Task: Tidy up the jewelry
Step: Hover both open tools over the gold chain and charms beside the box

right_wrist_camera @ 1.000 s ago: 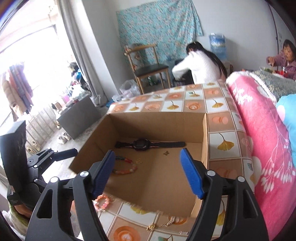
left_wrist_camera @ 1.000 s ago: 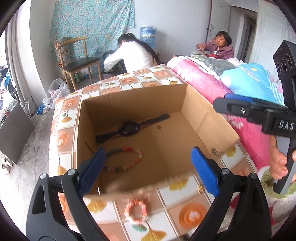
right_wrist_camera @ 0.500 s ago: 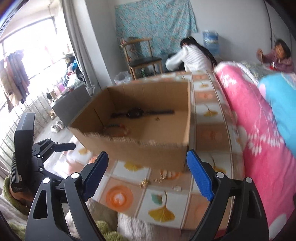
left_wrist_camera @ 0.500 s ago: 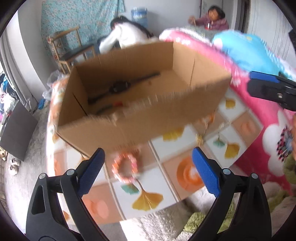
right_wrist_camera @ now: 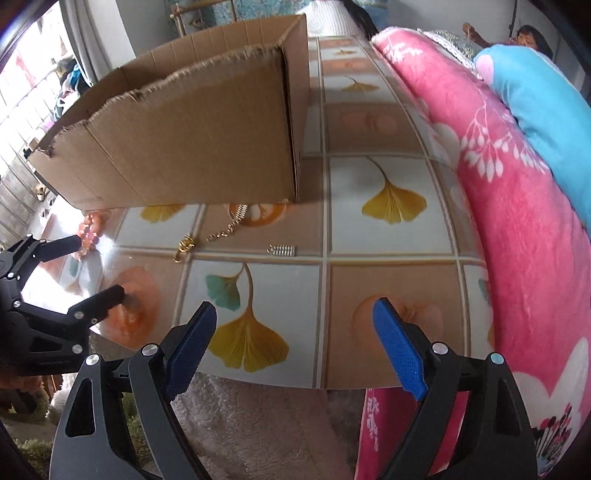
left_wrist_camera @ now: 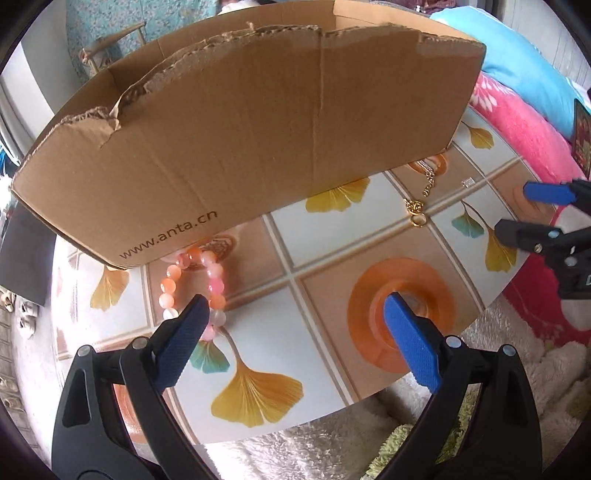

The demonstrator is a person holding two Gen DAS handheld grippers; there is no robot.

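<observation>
A cardboard box [left_wrist_camera: 258, 122] stands on the tiled table [left_wrist_camera: 332, 236], its inside hidden by the near wall. A pink and orange bead bracelet [left_wrist_camera: 184, 280] lies just before the box, and the left pad of my open left gripper [left_wrist_camera: 295, 314] hovers over its near side. A gold chain [left_wrist_camera: 421, 195] and a small silver spring piece [left_wrist_camera: 468, 181] lie further right. My right gripper [right_wrist_camera: 295, 314] is open and holds nothing, low over the table's front edge. The gold chain [right_wrist_camera: 218, 232] and silver piece [right_wrist_camera: 280, 250] lie beyond it, with the box [right_wrist_camera: 184, 140] behind.
A pink flowered blanket [right_wrist_camera: 517, 221] and a blue pillow [right_wrist_camera: 546, 110] lie along the table's right side. A shaggy white rug [left_wrist_camera: 314, 443] lies below the front edge. A person [right_wrist_camera: 528, 35] sits far back. My left gripper's fingers [right_wrist_camera: 107, 295] show at the left.
Both grippers have sunk from above the box to low over the table in front of it. The watch and beads inside the box are out of sight. The right jaws stand slightly wider.
</observation>
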